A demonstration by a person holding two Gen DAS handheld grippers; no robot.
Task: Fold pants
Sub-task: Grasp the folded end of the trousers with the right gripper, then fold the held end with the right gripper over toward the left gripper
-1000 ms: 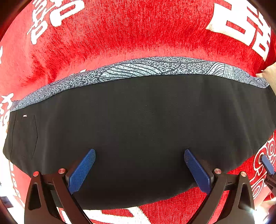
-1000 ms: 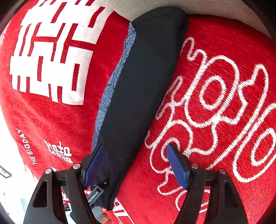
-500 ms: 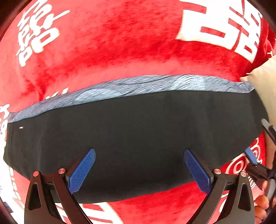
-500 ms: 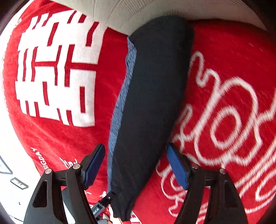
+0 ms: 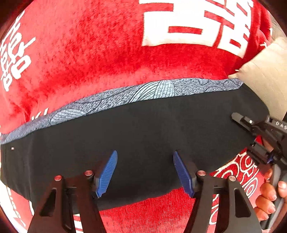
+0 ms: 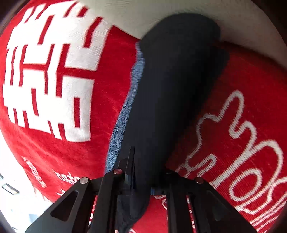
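The black pants, with a grey-blue patterned strip along their far edge, lie folded lengthwise on a red blanket. My left gripper is open with its blue pads over the near edge of the pants at mid length. My right gripper is shut on the near end of the pants. It also shows at the right in the left wrist view, on the pants' right end.
The red blanket has large white characters and swirls. A beige cushion lies at the far right, by the pants' end. A beige surface lies beyond the far end of the pants.
My right gripper has moved onto the end of the pants and closed on it. My left gripper's jaws have narrowed but stay open over the near edge.
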